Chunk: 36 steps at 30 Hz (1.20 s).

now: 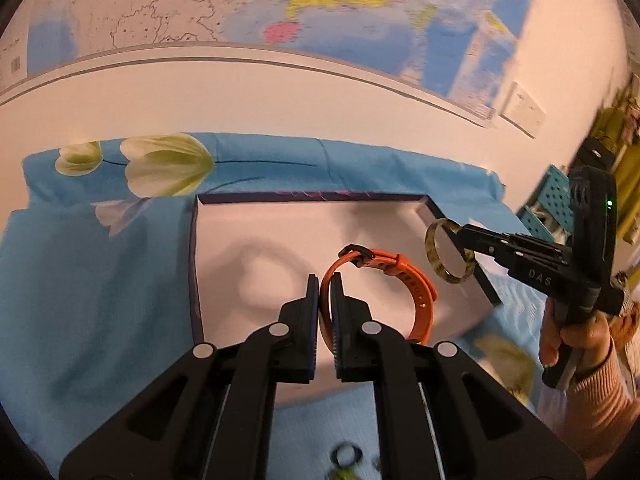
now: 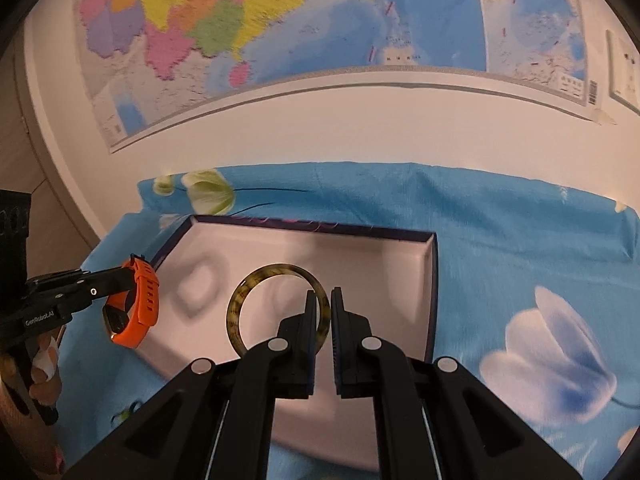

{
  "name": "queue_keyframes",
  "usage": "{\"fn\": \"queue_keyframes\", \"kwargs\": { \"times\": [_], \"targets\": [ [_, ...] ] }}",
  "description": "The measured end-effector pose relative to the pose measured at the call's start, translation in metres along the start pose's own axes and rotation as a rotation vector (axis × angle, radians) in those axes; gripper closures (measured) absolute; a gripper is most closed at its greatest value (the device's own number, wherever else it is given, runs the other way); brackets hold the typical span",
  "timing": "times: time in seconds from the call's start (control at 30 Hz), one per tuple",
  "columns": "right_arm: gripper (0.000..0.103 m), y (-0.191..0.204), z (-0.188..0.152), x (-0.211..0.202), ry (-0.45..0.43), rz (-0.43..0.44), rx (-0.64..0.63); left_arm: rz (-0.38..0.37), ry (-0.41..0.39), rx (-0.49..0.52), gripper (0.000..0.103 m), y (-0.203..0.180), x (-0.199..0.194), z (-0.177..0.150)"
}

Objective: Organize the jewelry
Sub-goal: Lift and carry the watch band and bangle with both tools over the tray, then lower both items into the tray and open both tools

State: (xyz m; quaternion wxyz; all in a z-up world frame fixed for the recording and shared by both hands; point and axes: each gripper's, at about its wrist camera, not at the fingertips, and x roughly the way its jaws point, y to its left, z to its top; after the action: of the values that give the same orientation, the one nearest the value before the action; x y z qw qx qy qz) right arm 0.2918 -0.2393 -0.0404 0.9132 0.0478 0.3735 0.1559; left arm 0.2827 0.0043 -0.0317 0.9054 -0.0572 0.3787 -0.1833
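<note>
Wall map [image 2: 280, 28] behind, blue floral cloth [image 2: 520, 248] over the surface. Open white-lined box [image 1: 424, 204] on the cloth. Left claw [image 1: 325, 292] clamped on orange watch band [image 1: 416, 292], held above box. Right claw [image 2: 325, 308] level, reaching forward, clamped on mottled bangle [image 2: 256, 288], which hangs over the box interior.

An orange watch strap [image 1: 400, 280], buckled into a loop, stands on edge above the white-lined, dark-rimmed tray [image 1: 224, 248]. At its three o'clock a mottled olive-brown bangle [image 1: 450, 250] hangs upright over the tray's right rim.
</note>
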Motion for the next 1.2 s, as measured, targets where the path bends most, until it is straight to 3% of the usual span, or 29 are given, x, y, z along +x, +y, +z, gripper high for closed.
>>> {"fn": "queue_keyframes", "kwargs": {
  "times": [0.5, 0.77, 0.87, 0.97, 1.07, 1.17, 1.2],
  "targets": [
    [0.097, -0.007, 0.036, 0.080, 0.158, -0.073, 0.038, 0.112, 0.102, -0.167, 0.096, 0.032, 0.088, 0.038],
    [0.096, -0.011, 0.038, 0.088, 0.156, -0.114, 0.073, 0.143, 0.162, -0.252, 0.094, 0.039, 0.111, 0.042],
    [0.092, -0.009, 0.035, 0.079, 0.129, -0.118, 0.066, 0.129, 0.168, -0.262, 0.087, 0.039, 0.113, 0.039],
    [0.088, -0.006, 0.031, 0.060, 0.089, -0.084, 0.058, 0.124, 0.148, -0.236, 0.070, 0.035, 0.105, 0.037],
    [0.073, 0.001, 0.023, 0.031, 0.045, -0.037, 0.027, 0.135, 0.083, -0.184, 0.064, 0.027, 0.082, 0.035],
    [0.062, 0.012, 0.006, -0.001, 0.005, 0.000, -0.034, 0.133, 0.003, -0.109, 0.050, 0.015, 0.051, 0.030],
    [0.061, 0.016, -0.003, -0.015, -0.007, 0.014, -0.061, 0.133, -0.020, -0.077, 0.049, 0.008, 0.041, 0.028]
  ]
}}
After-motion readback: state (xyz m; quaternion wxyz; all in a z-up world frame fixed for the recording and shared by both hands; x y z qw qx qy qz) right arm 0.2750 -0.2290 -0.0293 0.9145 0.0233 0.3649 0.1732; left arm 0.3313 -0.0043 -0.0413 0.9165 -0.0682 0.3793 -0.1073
